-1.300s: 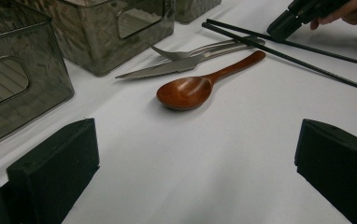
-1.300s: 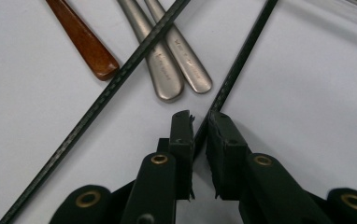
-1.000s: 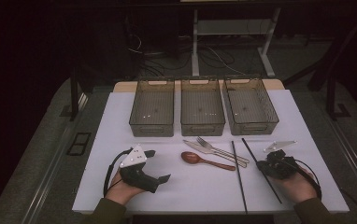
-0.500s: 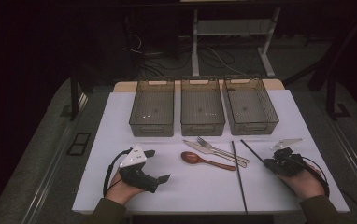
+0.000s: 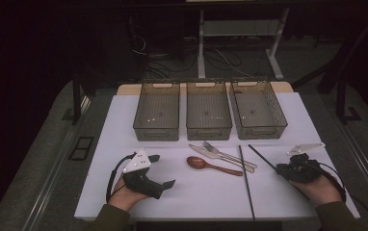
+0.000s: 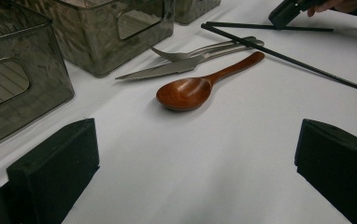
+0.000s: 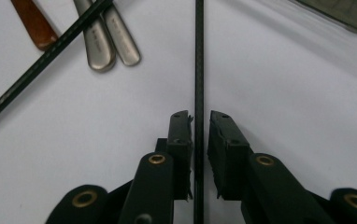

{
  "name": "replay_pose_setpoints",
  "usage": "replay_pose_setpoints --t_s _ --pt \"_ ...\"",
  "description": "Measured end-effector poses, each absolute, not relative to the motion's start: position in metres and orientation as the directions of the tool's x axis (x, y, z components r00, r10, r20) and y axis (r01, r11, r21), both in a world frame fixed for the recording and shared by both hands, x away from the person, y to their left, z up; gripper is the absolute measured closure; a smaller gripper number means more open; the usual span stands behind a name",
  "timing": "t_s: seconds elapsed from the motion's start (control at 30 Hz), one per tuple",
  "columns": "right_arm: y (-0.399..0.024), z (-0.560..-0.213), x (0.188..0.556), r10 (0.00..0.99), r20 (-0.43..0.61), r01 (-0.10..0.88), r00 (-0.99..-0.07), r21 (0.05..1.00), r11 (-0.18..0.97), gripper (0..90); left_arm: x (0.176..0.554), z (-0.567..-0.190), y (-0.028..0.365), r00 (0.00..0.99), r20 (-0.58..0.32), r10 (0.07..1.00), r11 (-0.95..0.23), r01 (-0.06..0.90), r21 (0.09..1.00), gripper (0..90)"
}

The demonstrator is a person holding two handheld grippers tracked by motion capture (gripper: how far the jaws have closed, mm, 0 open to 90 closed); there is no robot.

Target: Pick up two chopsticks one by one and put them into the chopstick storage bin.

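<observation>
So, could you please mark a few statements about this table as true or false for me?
1. The three bins are empty. True.
2. The wooden spoon lies in the middle bin. False: it lies on the white table, in front of the bins.
3. The left hand-held gripper has its jaws wide open. True.
4. The right hand-held gripper holds the fork. False: its jaws, which have just been opening, straddle a black chopstick without clamping it.

No readable text, labels, brands, numbers or signs on anything.
</observation>
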State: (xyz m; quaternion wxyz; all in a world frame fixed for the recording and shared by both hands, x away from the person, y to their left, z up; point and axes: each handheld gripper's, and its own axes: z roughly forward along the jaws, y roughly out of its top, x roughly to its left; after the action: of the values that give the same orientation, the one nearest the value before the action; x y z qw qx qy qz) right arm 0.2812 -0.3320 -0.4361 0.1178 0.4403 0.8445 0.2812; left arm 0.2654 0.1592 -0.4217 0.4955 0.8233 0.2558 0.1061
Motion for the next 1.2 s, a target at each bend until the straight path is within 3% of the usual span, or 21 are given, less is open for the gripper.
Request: replay_pose_setpoints --t_s 0.2,0.47,0.67,0.9,1.2 --pt "-0.344 -0.436 0.269 0.816 0.048 0.683 -0.576 0.577 0.448 76.1 0.265 -0.422 0.160 0.845 -0.080 0.528 -0.374 0.317 0.872 0.0" --pt "-0.347 -0.439 0.267 0.799 0.028 0.668 -0.601 0.567 0.483 84.2 0.265 -0.422 0.159 0.847 -0.081 0.526 -0.378 0.317 0.870 0.0" --pt "-0.350 -0.440 0.267 0.796 0.052 0.670 -0.602 0.576 0.469 85.1 0.265 -0.422 0.160 0.847 -0.080 0.526 -0.378 0.317 0.870 0.0" --pt "-0.360 -0.430 0.266 0.796 0.115 0.654 -0.594 0.646 0.394 85.2 0.266 -0.423 0.160 0.847 -0.082 0.525 -0.380 0.320 0.868 0.0" --pt "-0.365 -0.413 0.261 0.781 0.121 0.603 -0.613 0.711 0.363 85.2 0.267 -0.423 0.163 0.844 -0.082 0.529 -0.376 0.320 0.870 0.0"
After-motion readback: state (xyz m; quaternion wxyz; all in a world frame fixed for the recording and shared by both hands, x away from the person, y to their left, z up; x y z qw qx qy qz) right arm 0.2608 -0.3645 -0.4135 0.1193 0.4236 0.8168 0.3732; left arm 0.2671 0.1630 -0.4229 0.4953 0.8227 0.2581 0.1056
